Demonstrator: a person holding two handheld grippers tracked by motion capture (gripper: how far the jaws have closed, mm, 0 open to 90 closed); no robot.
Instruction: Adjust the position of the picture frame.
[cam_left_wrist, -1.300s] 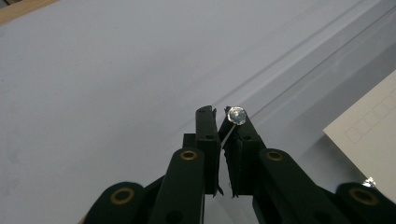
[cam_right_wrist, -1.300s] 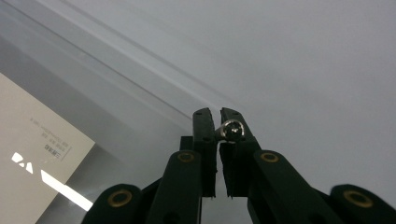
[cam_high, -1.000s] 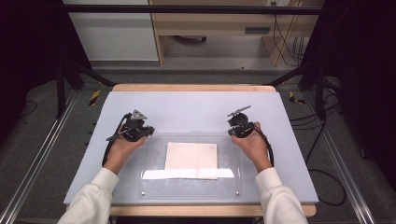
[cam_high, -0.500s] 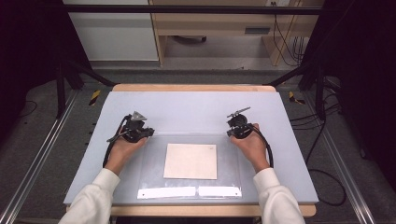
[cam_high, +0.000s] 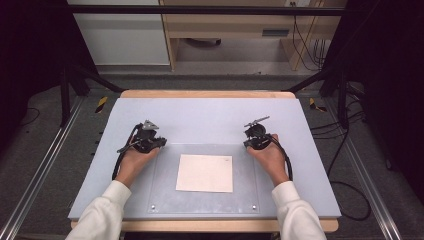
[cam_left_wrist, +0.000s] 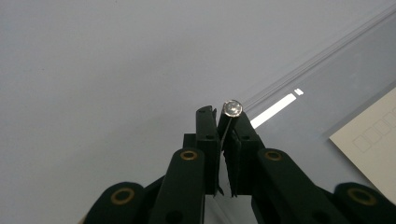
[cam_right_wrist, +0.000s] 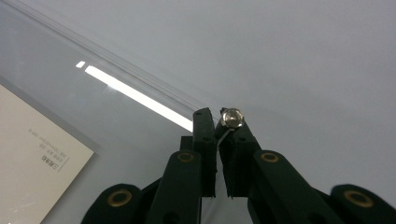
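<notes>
Clear acrylic sheet (cam_high: 165, 195) now lowered flat over paper (cam_high: 205, 173) on counter (cam_high: 210, 112); left gripper (cam_left_wrist: 225, 122) and right gripper (cam_right_wrist: 219, 126) fingers pinching its far corners.

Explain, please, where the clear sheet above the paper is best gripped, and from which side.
Probably at its two far corners, beside the metal studs, one corner per gripper. The clear sheet lies thin, wide and flat over the paper, so only its edge offers a pinch, approached from the outer sides. The left gripper and right gripper are shut on it there.
</notes>
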